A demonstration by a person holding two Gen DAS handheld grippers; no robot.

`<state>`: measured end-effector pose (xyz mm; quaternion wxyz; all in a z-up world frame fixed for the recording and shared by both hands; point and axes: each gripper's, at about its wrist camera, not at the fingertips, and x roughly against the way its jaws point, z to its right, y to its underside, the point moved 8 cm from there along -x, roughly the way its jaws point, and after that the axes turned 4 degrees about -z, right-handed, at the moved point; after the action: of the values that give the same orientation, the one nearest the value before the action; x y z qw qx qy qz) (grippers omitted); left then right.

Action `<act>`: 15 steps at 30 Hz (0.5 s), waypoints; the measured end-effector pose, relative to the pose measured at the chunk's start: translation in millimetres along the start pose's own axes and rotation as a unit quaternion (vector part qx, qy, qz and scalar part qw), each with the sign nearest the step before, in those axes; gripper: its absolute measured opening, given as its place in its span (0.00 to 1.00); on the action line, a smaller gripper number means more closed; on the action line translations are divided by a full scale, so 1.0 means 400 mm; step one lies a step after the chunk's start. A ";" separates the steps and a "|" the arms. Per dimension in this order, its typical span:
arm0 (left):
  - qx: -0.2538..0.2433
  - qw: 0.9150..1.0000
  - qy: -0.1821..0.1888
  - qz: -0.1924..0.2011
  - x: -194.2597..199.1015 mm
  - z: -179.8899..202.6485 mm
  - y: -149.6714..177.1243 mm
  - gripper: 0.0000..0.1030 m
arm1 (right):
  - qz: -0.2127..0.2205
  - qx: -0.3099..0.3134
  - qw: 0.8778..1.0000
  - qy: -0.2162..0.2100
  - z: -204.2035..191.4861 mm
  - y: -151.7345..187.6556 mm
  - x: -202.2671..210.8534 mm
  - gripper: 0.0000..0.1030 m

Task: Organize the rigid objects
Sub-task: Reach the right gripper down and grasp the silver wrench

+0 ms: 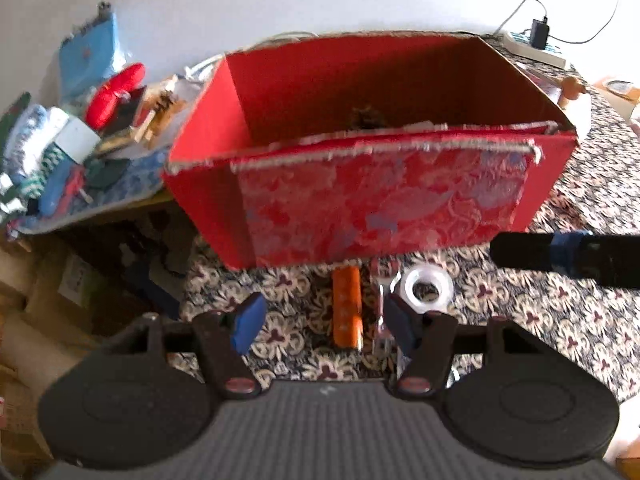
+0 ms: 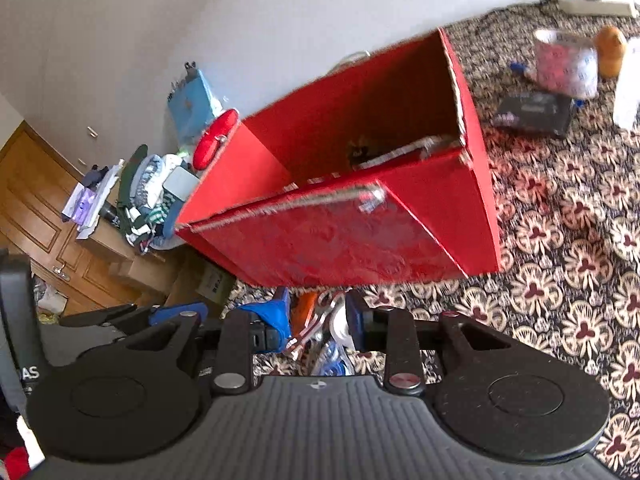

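Note:
A large open red box [image 1: 360,200] stands on the patterned cloth; it also shows in the right wrist view [image 2: 340,236], with a few things lying inside. In front of it lie an orange cylinder [image 1: 347,306], a clear tape roll [image 1: 428,288] and a clear plastic piece [image 1: 382,320]. My left gripper [image 1: 324,322] is open above the orange cylinder, empty. My right gripper [image 2: 316,320] is open and empty over the same small items [image 2: 320,332]; one of its fingers [image 1: 560,256] reaches in from the right in the left wrist view.
A pile of clutter with a red case [image 1: 114,94] and a blue notebook [image 1: 90,54] lies left of the box. A power strip [image 2: 596,0], a patterned cup [image 2: 564,62], a black packet [image 2: 532,114] and an orange figure [image 2: 610,50] sit at the far right.

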<state>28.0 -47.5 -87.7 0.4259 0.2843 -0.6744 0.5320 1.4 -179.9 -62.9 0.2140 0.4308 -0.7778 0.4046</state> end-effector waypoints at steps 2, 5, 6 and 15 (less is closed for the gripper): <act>0.000 1.000 0.028 -0.004 -0.005 -0.005 0.022 0.64 | -0.008 -0.010 1.000 -0.002 0.009 0.013 -0.008 0.13; -0.008 0.998 0.068 -0.006 -0.006 -0.006 0.056 0.64 | -0.028 -0.024 0.999 -0.006 0.024 0.034 -0.024 0.13; -0.013 0.997 0.080 -0.006 -0.006 -0.004 0.069 0.64 | -0.035 -0.024 0.999 -0.003 0.028 0.045 -0.029 0.13; -0.028 0.989 0.147 -0.004 -0.024 0.023 0.081 0.65 | -0.051 -0.038 0.998 -0.019 0.021 0.066 -0.051 0.13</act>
<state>3.0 -48.0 -112.0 0.5302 0.1935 -0.6179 0.5474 -9.8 -168.5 -93.4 0.2356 0.4696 -0.7732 0.3551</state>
